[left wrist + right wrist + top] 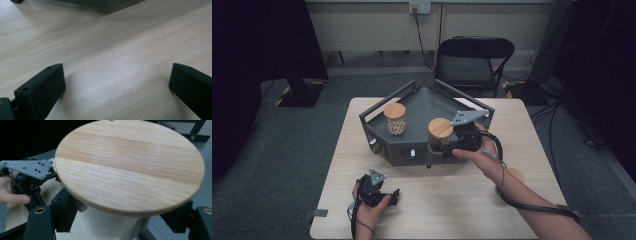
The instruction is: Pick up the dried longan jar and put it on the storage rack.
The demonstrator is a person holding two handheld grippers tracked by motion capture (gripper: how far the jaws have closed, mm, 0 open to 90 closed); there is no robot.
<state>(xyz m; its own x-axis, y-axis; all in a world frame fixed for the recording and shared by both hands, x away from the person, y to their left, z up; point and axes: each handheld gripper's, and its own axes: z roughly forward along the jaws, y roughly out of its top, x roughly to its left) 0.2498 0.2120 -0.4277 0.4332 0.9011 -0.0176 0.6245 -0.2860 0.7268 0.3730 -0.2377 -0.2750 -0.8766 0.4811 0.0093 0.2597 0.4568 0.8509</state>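
Observation:
A glass jar with a round wooden lid [440, 129] is at the front right of the dark grey tray [424, 100]. My right gripper [451, 144] is shut on the jar's glass body just under the lid. In the right gripper view the lid [130, 167] is close above the black jaws, which press on both sides of the glass [110, 225]. A second lidded jar [395, 120], holding pale balls, stands in the tray's left part. My left gripper [387, 195] rests on the wooden table [452, 210] near the front edge. It [117, 87] is open, with bare wood between the jaws.
The tray has raised rails along its back and knobs on its front wall [412, 152]. A small round wooden disc [515, 175] lies on the table by the right forearm. A black chair [473, 60] stands behind the table.

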